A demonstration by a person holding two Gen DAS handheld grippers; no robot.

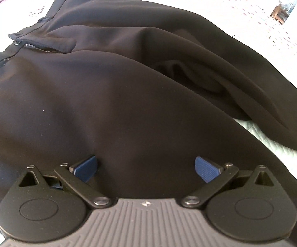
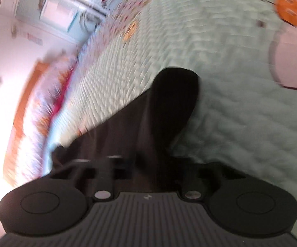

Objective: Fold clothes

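Observation:
Black trousers (image 1: 127, 92) lie spread and rumpled on a bed, their zip fly (image 1: 39, 48) and waistband at the upper left of the left wrist view. Low over one trouser leg hovers my left gripper (image 1: 146, 167), open, its blue pads (image 1: 86, 167) wide apart with only flat cloth beneath them. The right wrist view is motion-blurred. There my right gripper (image 2: 148, 164) is shut on a fold of the black trousers (image 2: 169, 103), which drapes forward over its hidden fingertips and hangs above the bed.
A pale quilted bedspread (image 2: 230, 123) covers the bed, printed with an orange round figure (image 2: 294, 10). The bed's edge and a bright floor show at the left of the right wrist view. Wooden furniture (image 1: 280, 14) stands beyond the bed.

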